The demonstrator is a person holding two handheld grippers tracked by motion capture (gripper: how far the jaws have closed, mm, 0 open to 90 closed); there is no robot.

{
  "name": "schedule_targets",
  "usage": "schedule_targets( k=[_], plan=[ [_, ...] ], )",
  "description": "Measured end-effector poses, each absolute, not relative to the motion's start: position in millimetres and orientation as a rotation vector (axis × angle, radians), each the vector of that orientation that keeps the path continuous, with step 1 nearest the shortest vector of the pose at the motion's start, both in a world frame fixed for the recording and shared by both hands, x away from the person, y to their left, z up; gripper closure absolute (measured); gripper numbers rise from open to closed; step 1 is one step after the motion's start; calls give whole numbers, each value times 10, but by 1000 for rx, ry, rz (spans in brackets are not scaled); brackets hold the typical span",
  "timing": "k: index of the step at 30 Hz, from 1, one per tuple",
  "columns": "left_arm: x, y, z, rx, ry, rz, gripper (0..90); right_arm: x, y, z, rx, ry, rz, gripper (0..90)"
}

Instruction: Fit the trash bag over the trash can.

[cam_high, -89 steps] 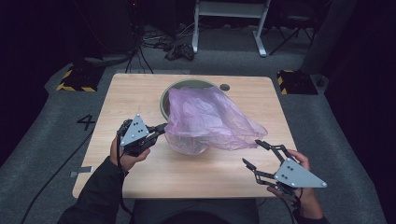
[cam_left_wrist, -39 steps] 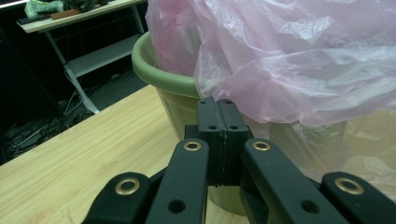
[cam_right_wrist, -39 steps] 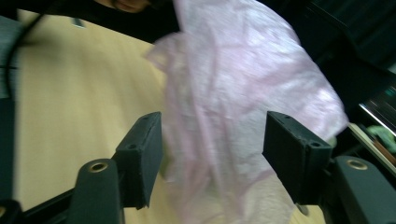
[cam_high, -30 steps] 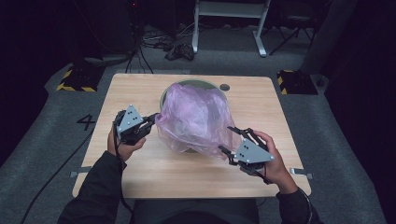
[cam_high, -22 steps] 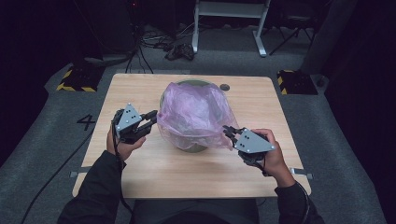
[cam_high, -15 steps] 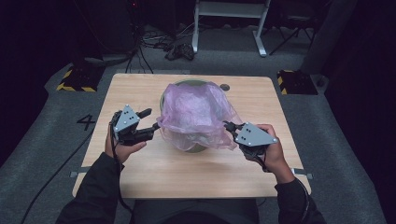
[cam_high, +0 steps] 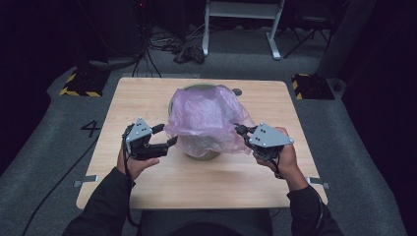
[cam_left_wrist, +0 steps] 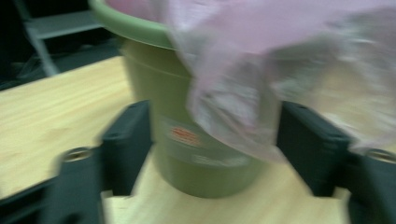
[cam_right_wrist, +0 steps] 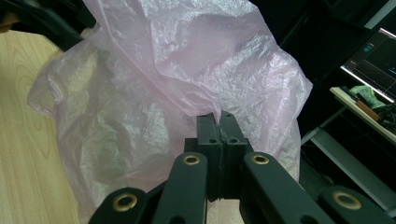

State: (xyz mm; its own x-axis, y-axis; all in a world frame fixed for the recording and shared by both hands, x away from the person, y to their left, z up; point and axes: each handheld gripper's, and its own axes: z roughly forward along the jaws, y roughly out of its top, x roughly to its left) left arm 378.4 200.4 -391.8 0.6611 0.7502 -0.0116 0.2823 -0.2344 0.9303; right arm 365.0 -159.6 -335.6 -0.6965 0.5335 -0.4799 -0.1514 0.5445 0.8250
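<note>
Pinching pink bag (cam_right_wrist: 187,84) between right jaws

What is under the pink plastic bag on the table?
A green bucket stands under the pink bag, whose film drapes over its rim and side. The bucket's inside is covered, so any contents cannot be seen.

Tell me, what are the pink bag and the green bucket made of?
The pink bag looks like thin plastic film: see-through, crinkly, a bit shiny. The green bucket looks like hard plastic, smooth and matte, with a moulded rim. The table beneath seems to be pale wood, or a wood-look surface, showing grain.
</note>
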Motion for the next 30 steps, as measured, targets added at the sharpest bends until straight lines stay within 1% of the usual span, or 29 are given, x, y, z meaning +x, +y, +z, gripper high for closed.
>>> schedule_targets(
  k=[3,4,6,8,9,14,19,25,30],
  plan=[
    [3833,2042,-3902,1814,813,595,620,3660,-1597,-3324,311,2034,1187,900],
    [3851,2058,-3898,1814,817,614,667,3665,-1600,-3314,316,2030,1194,900],
    [3883,2091,-3891,1816,818,643,795,3680,-1612,-3296,329,2020,1201,900],
    [3919,2113,-3874,1836,817,676,870,3698,-1621,-3279,345,2007,1198,900],
    [3940,2121,-3865,1857,814,683,892,3712,-1626,-3265,352,1999,1191,900],
    [4047,2182,-3809,1918,809,697,900,3835,-1629,-3140,394,1963,1150,900],
    [4116,2231,-3786,1955,816,712,900,4072,-1595,-3061,460,1946,1069,900],
    [4173,2283,-3838,1970,836,694,900,4404,-1611,-3109,549,1953,985,900],
    [4222,2304,-3886,1992,848,672,900,4636,-1654,-3183,628,1962,980,900]
  ],
)
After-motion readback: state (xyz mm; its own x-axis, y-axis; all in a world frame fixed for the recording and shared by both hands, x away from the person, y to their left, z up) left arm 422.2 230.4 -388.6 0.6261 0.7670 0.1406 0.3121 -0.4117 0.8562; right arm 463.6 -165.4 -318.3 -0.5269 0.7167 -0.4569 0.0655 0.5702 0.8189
